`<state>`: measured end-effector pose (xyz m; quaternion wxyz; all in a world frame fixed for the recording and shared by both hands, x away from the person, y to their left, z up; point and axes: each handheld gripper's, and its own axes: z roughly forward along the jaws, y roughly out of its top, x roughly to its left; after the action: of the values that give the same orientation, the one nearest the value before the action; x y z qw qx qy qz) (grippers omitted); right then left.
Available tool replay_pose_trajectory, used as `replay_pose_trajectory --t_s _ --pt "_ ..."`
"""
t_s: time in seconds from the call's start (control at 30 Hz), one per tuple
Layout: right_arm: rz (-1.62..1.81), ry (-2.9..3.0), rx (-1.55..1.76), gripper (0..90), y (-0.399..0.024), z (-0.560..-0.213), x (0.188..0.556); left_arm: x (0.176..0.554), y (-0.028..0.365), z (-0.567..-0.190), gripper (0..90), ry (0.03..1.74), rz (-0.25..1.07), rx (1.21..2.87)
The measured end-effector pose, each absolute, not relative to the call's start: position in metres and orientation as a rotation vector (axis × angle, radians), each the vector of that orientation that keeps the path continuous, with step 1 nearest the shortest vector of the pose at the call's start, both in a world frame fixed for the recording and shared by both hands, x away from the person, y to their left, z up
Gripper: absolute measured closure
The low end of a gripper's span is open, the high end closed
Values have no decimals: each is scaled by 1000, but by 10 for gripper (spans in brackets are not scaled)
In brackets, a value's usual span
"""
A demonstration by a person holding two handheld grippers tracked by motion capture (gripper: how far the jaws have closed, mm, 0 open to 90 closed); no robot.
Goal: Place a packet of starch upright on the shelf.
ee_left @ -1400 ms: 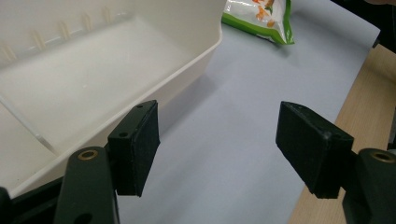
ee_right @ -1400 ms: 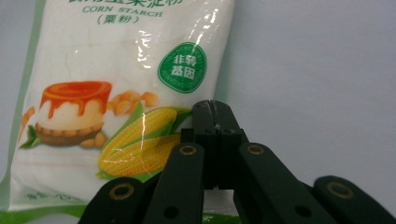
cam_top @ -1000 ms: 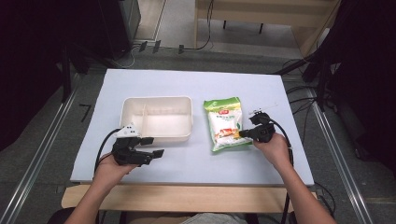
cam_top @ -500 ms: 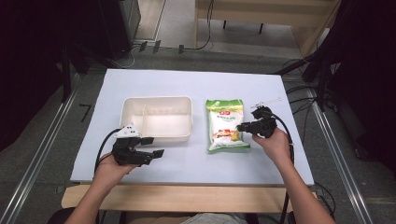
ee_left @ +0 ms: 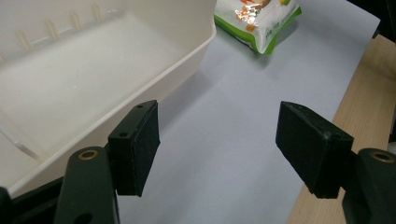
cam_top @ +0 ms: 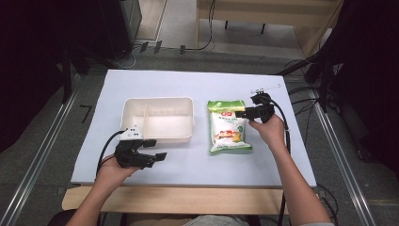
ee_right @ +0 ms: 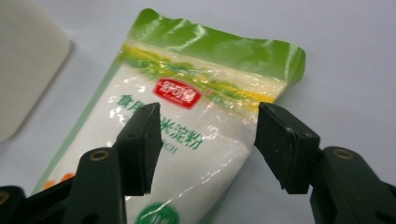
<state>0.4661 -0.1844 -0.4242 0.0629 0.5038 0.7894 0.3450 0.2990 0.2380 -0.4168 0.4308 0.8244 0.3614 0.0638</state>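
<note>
- Left gripper (cam_top: 153,156), nearest the person, rests low on the white table (cam_top: 282,155) just in front of the tray's near wall; in the left gripper view its jaws stand wide apart with nothing between them, pointing past the tray's corner towards the bag.
- Right gripper (cam_top: 240,113) sits farther out, at the upper right edge of the bag (cam_top: 227,126). In the right gripper view (ee_right: 205,140) its jaws are spread wide over the bag's upper half, one over the printed face and the other at the bag's right edge, below the green sealed top. Whether the pads touch the film I cannot tell; nothing is clamped.
- Bag of white powder or grain, green-trimmed, lies flat on the table just right of the tray, close beside it but not touching.
- Cream tray (cam_top: 158,104) beyond the left gripper is empty, with a low divider inside.
- Judging from this, the work looks to be moving the bag into the tray, and it is at its start: the grasp is lined up but not closed, and lifting, carrying across and setting down all remain.
</note>
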Motion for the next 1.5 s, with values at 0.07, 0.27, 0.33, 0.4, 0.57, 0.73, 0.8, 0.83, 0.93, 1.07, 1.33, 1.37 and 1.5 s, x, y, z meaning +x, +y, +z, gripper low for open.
replay_pose_trajectory --t_s 0.07,0.27,0.33,0.4,0.57,0.73,0.8,0.83,0.93,1.07,1.33,1.37,1.5 --pt "1028 2384 1548 402 -183 -430 473 299 238 -417 311 902 160 2057" --pt "951 2412 1621 319 -178 -455 490 297 241 -417 311 916 166 2058" --pt "979 2413 1633 302 -177 -459 493 296 242 -417 311 915 170 2055" --pt "1003 2419 1639 300 -175 -461 495 294 243 -417 311 922 174 2050" --pt "950 2470 1631 256 -160 -459 501 291 246 -417 311 934 181 2050" --pt "966 2465 1605 380 -154 -459 502 289 250 -416 311 948 192 2037" --pt "967 2464 1609 410 -154 -459 502 288 251 -416 311 947 192 2039" --pt "958 2464 1606 479 -154 -459 501 288 251 -416 311 948 192 2039" --pt "954 2470 1593 516 -154 -459 500 288 250 -417 311 949 193 2041" --pt "946 2474 1580 611 -151 -459 498 287 250 -417 311 949 194 2040" --pt "945 2503 1561 861 -148 -457 494 287 249 -417 311 942 194 2045" --pt "944 2507 1553 868 -148 -456 494 287 249 -416 311 943 194 2044" --pt "944 2510 1562 874 -148 -454 494 287 251 -416 311 947 190 2034"
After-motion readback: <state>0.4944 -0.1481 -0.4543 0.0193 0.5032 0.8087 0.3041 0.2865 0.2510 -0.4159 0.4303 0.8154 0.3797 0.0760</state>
